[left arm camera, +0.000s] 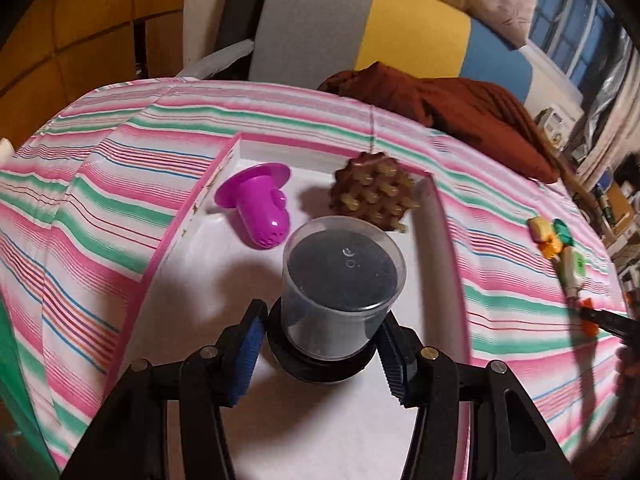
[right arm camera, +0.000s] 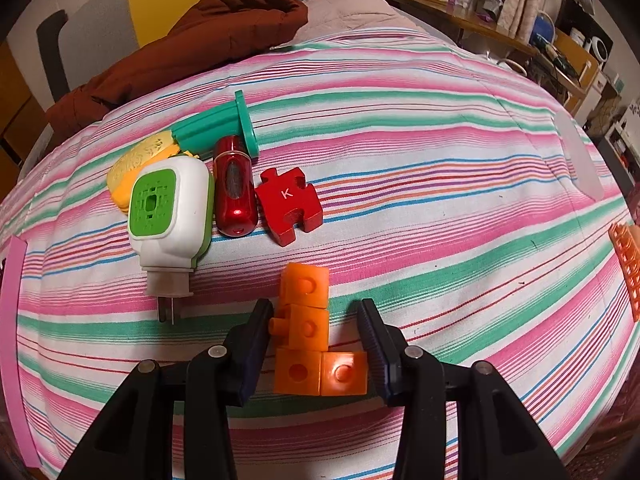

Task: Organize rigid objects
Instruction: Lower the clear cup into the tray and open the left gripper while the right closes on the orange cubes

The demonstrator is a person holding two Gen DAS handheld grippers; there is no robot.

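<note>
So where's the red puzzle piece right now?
In the right wrist view, the puzzle piece lies on the striped cloth, just right of the red capsule and beyond the orange blocks.

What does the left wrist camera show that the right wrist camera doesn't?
Only the left wrist view: the white tray holding a purple plug and a brown spiky ball, plus the clear jar between the left tool.

Only the right wrist view: the red K puzzle piece and the orange blocks between the right tool.

Both: the striped cloth and the green-and-white plug-in.
</note>
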